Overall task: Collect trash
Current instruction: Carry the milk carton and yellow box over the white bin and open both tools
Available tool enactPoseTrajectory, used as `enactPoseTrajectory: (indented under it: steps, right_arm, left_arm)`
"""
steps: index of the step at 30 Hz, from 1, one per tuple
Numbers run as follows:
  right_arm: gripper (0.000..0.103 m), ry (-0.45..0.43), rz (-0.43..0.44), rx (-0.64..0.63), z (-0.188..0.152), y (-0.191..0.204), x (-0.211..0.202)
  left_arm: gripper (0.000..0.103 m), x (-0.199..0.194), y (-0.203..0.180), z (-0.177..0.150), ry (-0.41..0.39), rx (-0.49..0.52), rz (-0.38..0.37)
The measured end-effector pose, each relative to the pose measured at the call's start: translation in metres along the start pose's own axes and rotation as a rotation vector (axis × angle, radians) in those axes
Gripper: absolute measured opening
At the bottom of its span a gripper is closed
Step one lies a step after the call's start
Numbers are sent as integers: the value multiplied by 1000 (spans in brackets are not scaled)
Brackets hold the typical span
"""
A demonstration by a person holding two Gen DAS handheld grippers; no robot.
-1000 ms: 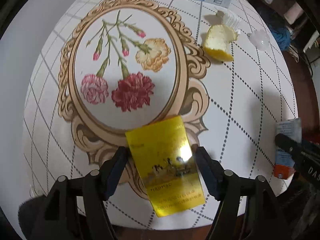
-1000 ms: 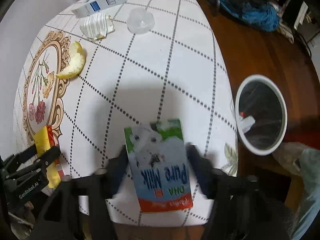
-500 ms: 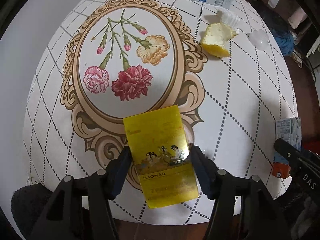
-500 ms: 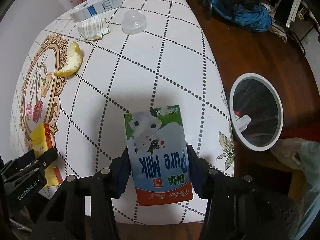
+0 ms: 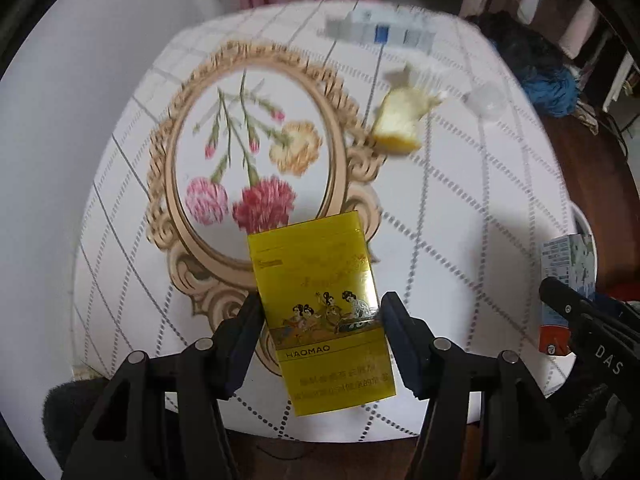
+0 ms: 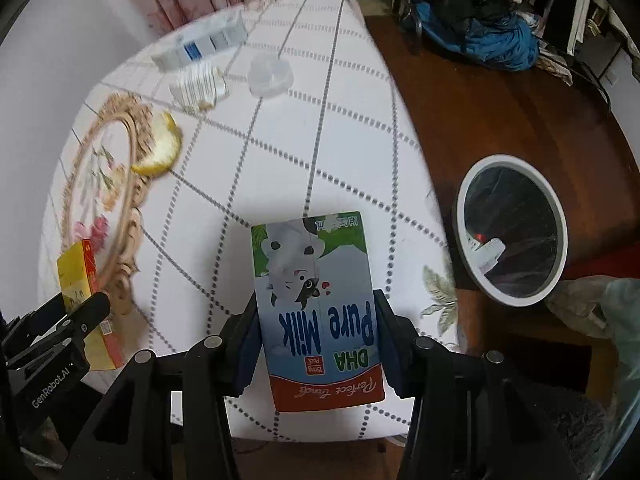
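My left gripper [image 5: 320, 320] is shut on a flat yellow HAOMAO packet [image 5: 320, 308], held up over the near part of the cloth-covered table [image 5: 460, 220]. My right gripper [image 6: 316, 320] is shut on a blue and white Pure Milk carton [image 6: 316, 308], also lifted above the table's near edge. The carton [image 5: 564, 280] and right gripper show at the right edge of the left wrist view. The yellow packet [image 6: 80, 296] shows at the left of the right wrist view. A white-rimmed bin [image 6: 512, 236] with a dark liner stands on the floor to the right.
On the far side of the table lie a yellow peel [image 5: 400, 124], a crumpled clear wrapper [image 6: 200, 88], a clear plastic lid [image 6: 270, 76] and a white and blue box [image 6: 200, 44]. A blue bundle [image 6: 480, 36] lies on the wooden floor beyond the bin.
Both grippers have risen and pulled back from the table, each with its item lifted. The table now looks smaller and farther; the bin has come more into the right wrist view.
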State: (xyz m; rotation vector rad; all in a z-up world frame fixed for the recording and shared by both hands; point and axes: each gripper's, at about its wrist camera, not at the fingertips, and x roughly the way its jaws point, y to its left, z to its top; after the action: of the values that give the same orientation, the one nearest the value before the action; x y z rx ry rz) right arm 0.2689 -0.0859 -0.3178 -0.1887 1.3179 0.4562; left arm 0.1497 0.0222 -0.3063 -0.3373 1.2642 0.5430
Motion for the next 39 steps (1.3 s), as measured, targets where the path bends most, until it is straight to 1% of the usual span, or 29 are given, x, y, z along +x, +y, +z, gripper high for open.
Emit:
enactPoseTrajectory:
  steps: [4,7,8,9,10,15,18,21,23,25,28,30,31,34,39]
  right_arm:
    - [52,-67,35,21,3,-11,-35]
    - [52,-126,60,42,7,-25,-65]
    - [52,-139,64,47,11,-30,-71]
    - [52,-162,69,54,13,-37,-82]
    - [52,-178,73,61,15,-43,-90]
    - [52,-259,73,121,23,-91,-128]
    - [52,-288,54,176,25,-135,-142]
    - [52,-292,3,224,26,-181,-143]
    - [52,-274,-41,261,27,-216,-133]
    - [52,-246,-66,294,27,-244,-118]
    - [52,-174,-80,337,32,-287,-81]
    - [52,-120,-72,362,36,-313,-53]
    - [52,-91,-75,373,40,-325,-37]
    - [52,-45,-66,404,47,-348,-4]
    - [52,24,-58,448,61,-383,49]
  left_arm:
    - [57,-40,-5,9,-84,25,-12]
    - [57,-73,-10,28,-143,40,-40]
    - [57,-77,-11,35,-160,46,-51]
    - [57,-89,-19,39,-184,54,-67]
    - [57,-87,-20,46,-199,62,-81]
    - [57,-115,-66,66,-266,125,-166]
    - [57,-123,-108,79,-277,183,-230]
    - [57,-120,-158,88,-271,254,-281]
    - [57,-110,-193,95,-249,296,-315]
    - [57,-94,-227,101,-217,335,-345]
    - [57,-57,-273,110,-136,376,-373]
    - [57,-29,-298,116,-79,398,-372]
    - [57,-14,-310,119,-38,403,-385]
    - [57,25,-339,128,68,419,-410]
    - [57,68,-373,140,172,426,-414]
